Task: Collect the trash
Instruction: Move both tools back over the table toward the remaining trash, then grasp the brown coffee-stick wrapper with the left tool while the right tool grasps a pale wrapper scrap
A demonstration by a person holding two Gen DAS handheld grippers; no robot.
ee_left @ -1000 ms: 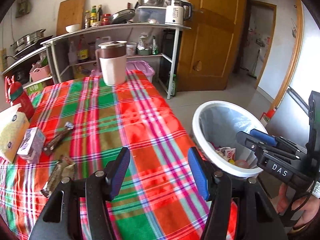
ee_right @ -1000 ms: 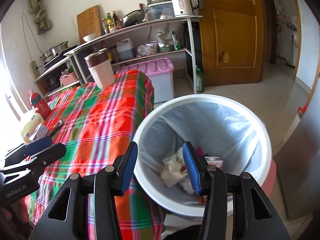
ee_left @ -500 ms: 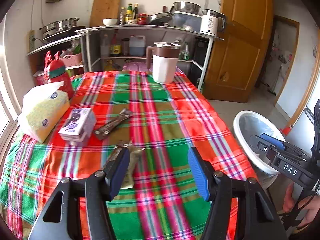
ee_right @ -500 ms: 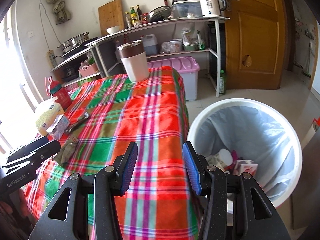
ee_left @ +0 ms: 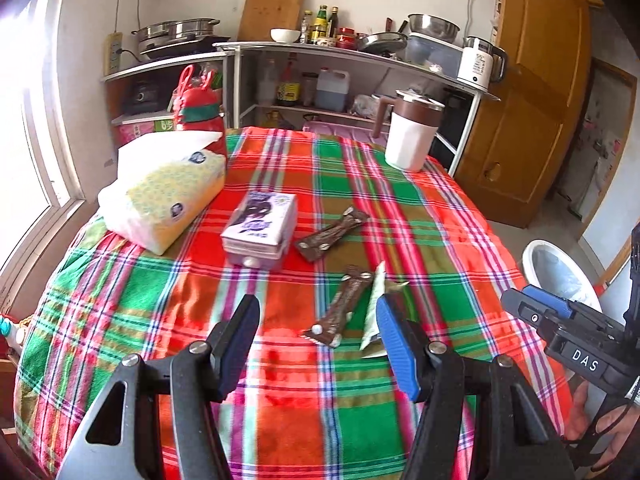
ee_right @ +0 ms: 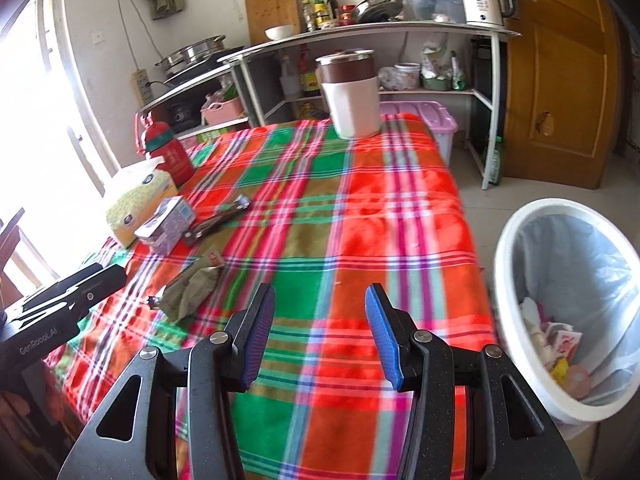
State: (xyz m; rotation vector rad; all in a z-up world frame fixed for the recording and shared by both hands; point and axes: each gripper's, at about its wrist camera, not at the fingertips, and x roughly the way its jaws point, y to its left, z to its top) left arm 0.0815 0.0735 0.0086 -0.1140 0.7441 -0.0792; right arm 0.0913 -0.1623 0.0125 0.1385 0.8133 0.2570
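Observation:
Two brown snack wrappers lie on the plaid tablecloth (ee_left: 420,216): a near wrapper (ee_left: 344,304) beside a pale green torn wrapper (ee_left: 374,312), and a far wrapper (ee_left: 332,234). My left gripper (ee_left: 316,344) hangs open above the cloth, just short of the near wrapper, nothing between its fingers. My right gripper (ee_right: 320,332) is open and empty over the table's near edge. From the right wrist view the wrappers show as a crumpled olive heap (ee_right: 192,288) and a dark strip (ee_right: 218,218). The white lined bin (ee_right: 568,308), holding trash, stands on the floor at right.
On the cloth stand a purple carton pack (ee_left: 262,228), a yellow tissue pack (ee_left: 164,200), a red bottle (ee_left: 198,116) and a white-and-brown jug (ee_left: 412,136). Metal shelves with cookware (ee_left: 320,64) line the back wall; a wooden door (ee_left: 532,120) is at right.
Both grippers swung left, away from the bin and over the table. The wrappers now lie straight ahead of the left gripper, and the bin has slid to the right edge of both views.

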